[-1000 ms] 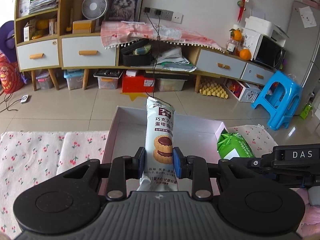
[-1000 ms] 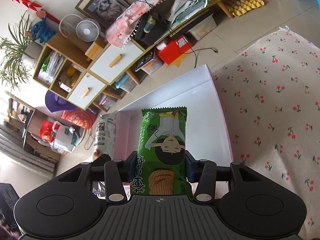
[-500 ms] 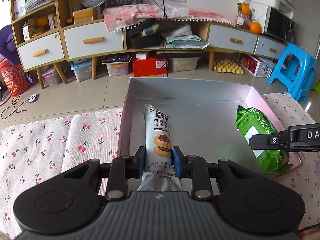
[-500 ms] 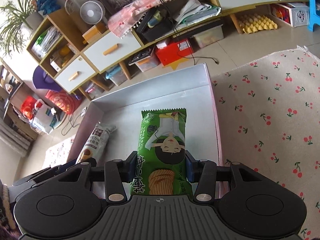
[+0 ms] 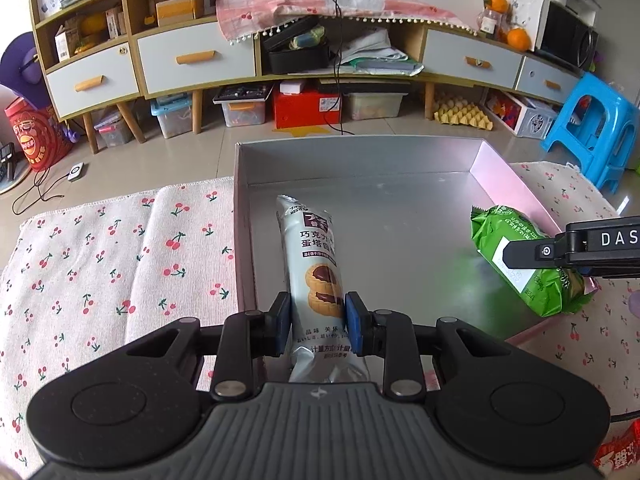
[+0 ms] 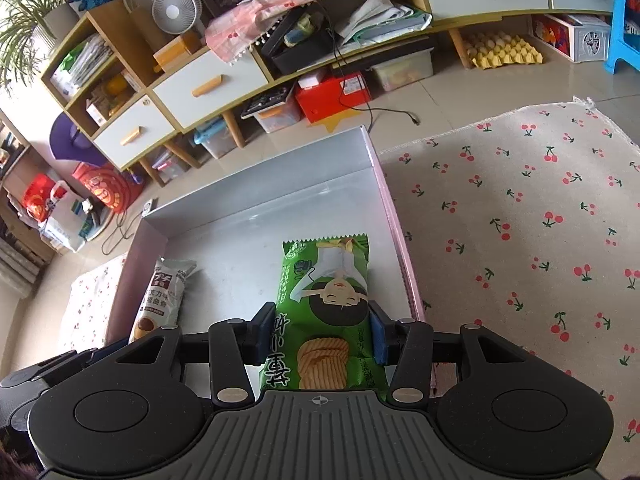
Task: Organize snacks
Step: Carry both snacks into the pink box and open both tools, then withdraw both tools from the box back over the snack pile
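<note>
My left gripper (image 5: 316,320) pinches a pale cookie pack (image 5: 316,276), its blue pads pressed to both sides, over the left part of the box (image 5: 360,152). My right gripper (image 6: 320,330) clamps a green cracker pack (image 6: 328,300) over the box's right part, beside its pink wall. The box sits on a cherry-print cloth (image 6: 520,220), its silver floor bare between the two packs.
</note>
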Demonstrator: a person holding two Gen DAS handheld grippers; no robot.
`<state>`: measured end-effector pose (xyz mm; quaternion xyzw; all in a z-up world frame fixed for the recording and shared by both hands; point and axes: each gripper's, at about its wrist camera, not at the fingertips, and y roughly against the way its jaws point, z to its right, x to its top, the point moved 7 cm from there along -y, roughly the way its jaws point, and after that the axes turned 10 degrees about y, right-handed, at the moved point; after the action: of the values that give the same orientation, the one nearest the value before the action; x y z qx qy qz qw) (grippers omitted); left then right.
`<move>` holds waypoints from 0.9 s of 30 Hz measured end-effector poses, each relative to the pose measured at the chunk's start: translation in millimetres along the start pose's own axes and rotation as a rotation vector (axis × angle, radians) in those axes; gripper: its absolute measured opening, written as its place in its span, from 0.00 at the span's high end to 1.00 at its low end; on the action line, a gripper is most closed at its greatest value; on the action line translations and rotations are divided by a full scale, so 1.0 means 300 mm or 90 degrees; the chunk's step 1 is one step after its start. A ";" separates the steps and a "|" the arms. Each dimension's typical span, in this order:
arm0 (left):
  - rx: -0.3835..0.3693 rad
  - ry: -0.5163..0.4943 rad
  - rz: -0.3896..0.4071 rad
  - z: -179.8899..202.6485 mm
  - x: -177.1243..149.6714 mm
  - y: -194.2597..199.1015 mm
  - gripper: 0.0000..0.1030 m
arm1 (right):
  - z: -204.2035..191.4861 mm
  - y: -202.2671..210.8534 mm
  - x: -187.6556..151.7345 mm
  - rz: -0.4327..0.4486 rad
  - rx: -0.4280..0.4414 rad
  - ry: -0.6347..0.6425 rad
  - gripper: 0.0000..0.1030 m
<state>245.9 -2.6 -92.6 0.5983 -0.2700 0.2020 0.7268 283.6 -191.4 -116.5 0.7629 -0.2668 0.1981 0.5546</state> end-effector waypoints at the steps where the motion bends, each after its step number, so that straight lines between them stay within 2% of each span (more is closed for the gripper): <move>1: 0.001 0.001 -0.002 0.000 -0.002 0.001 0.75 | -0.001 0.003 -0.002 0.000 -0.001 0.002 0.55; 5: 0.002 -0.004 -0.002 0.004 -0.009 0.007 0.71 | -0.006 0.028 0.000 0.005 0.000 0.001 0.53; 6: 0.003 -0.008 0.000 0.008 -0.011 0.011 0.68 | -0.006 0.034 0.002 0.003 0.003 -0.002 0.48; 7: 0.001 -0.013 0.003 0.014 -0.014 0.016 0.62 | -0.007 0.042 0.003 0.002 0.006 -0.005 0.45; 8: -0.002 -0.019 0.008 0.022 -0.019 0.022 0.57 | -0.009 0.050 0.005 0.003 0.006 -0.008 0.36; 9: 0.000 -0.024 0.015 0.027 -0.018 0.030 0.43 | -0.011 0.064 0.007 0.008 0.006 -0.010 0.34; 10: 0.002 -0.029 0.028 0.037 -0.019 0.043 0.36 | -0.014 0.075 0.011 0.011 0.007 -0.009 0.31; 14: 0.010 -0.040 0.046 0.058 -0.010 0.078 0.30 | -0.030 0.120 0.017 0.014 0.001 -0.001 0.28; 22: 0.019 -0.018 0.057 0.059 -0.012 0.151 0.09 | -0.055 0.229 0.009 0.026 -0.012 0.013 0.19; 27: 0.015 0.012 0.050 0.048 -0.030 0.210 0.02 | -0.073 0.291 -0.020 0.014 -0.005 0.017 0.17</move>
<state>198.0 -3.7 -48.5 0.5937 -0.2845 0.2392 0.7137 224.2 -190.6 -48.8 0.7551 -0.2684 0.2130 0.5590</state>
